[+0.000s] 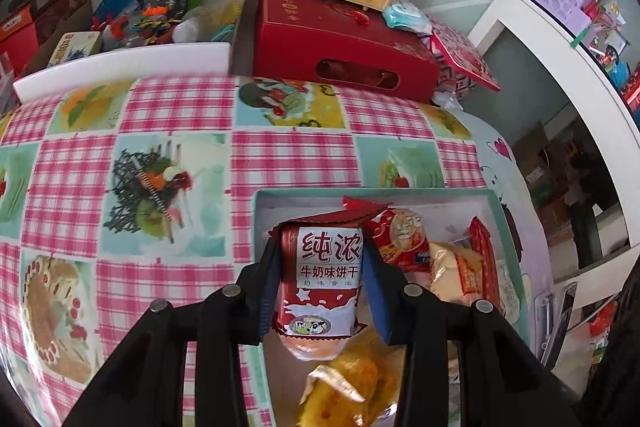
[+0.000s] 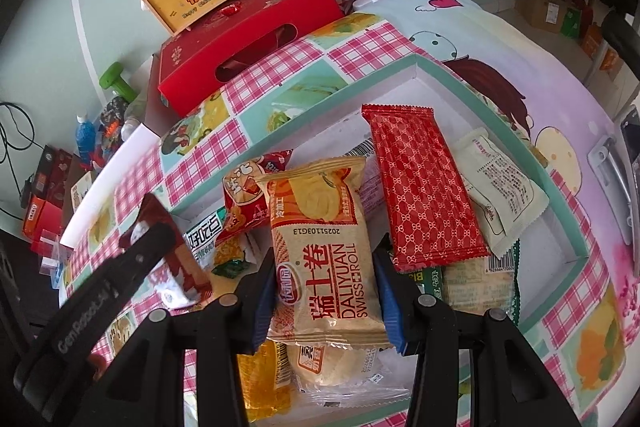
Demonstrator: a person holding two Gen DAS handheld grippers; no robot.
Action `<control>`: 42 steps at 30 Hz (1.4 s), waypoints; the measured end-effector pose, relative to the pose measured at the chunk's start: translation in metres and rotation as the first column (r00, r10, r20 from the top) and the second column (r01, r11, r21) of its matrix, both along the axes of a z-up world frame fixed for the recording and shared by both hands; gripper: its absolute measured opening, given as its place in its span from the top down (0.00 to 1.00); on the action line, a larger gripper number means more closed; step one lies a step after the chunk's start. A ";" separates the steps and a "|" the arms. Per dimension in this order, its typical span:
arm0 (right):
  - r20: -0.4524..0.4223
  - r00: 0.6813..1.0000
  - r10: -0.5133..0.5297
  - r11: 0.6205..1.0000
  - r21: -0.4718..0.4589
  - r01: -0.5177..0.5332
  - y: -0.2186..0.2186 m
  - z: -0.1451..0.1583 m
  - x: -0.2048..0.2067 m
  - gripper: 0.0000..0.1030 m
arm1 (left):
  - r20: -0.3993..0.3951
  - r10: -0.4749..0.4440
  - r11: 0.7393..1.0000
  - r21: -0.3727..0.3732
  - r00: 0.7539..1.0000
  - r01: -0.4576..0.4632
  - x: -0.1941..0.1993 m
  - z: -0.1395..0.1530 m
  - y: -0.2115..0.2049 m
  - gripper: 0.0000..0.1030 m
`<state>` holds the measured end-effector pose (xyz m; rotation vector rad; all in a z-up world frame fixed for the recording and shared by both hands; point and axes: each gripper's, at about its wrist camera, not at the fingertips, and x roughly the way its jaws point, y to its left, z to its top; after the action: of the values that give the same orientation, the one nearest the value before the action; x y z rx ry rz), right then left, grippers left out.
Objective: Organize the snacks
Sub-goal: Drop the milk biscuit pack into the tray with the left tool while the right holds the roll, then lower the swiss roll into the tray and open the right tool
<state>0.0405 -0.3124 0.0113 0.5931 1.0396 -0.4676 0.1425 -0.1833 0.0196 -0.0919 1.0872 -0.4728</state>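
Sorting, left wrist: left gripper (image 1: 320, 259) clenched on milk biscuit pack (image 1: 320, 275), held above teal box (image 1: 505, 203) (probably lifting it out).
Right wrist: right gripper (image 2: 326, 287) grasping Swiss roll pack (image 2: 326, 247) over the box's snack pile.
Next: needs a clear drop spot on tablecloth (image 1: 160, 107).

Glossy plastic film wraps the milk biscuit packet (image 1: 320, 279) and the Swiss roll packet (image 2: 324, 267). Beneath them, the checked tablecloth (image 1: 160, 163) looks smooth, slightly shiny.
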 end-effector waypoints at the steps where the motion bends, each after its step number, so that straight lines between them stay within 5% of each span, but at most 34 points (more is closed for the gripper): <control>1: 0.001 1.000 -0.001 1.000 0.002 0.001 0.000 0.000 0.000 0.53 | -0.007 -0.010 1.000 0.003 1.000 0.010 0.001 -0.002 -0.005 0.60; 5: 0.001 1.000 -0.004 1.000 0.005 0.004 -0.001 0.000 -0.001 0.53 | -0.019 -0.034 0.999 0.016 0.999 0.034 0.001 -0.010 -0.019 0.60; 12: 0.001 1.000 -0.007 1.000 0.000 0.007 -0.001 0.000 -0.001 0.53 | -0.086 -0.040 0.997 -0.065 0.995 0.035 0.004 -0.015 -0.017 0.58; 14: 0.001 1.000 -0.005 1.000 -0.002 0.005 0.000 0.000 -0.001 0.51 | -0.094 -0.031 0.996 -0.091 0.995 0.022 0.003 -0.013 -0.009 0.41; 17: 0.000 1.000 0.013 1.000 -0.007 -0.013 0.005 0.000 0.002 0.37 | -0.088 -0.018 0.993 -0.121 0.996 0.007 0.000 -0.005 0.001 0.35; 21: 0.001 0.999 0.036 0.999 -0.021 -0.036 0.010 0.002 0.003 0.33 | -0.077 -0.001 0.993 -0.117 0.997 -0.008 -0.007 0.001 0.015 0.34; 28: 0.015 0.997 0.081 0.994 -0.072 -0.080 0.022 0.012 -0.003 0.17 | -0.043 0.057 0.992 -0.111 0.997 -0.061 -0.023 0.018 0.051 0.18; 33: 0.037 0.994 0.103 0.989 -0.105 -0.099 0.030 0.022 -0.013 0.00 | 0.054 0.117 0.993 0.003 0.992 -0.117 -0.042 0.028 0.076 0.11; 42: 0.048 0.984 0.169 0.974 -0.160 -0.159 0.056 0.026 -0.044 0.00 | 0.175 0.160 0.942 0.267 0.972 -0.203 -0.082 0.009 0.107 0.07</control>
<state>-0.0038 -0.2561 0.0378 0.3763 0.9750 -0.3789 0.0608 -0.0765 0.0282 0.0945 0.9762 -0.1513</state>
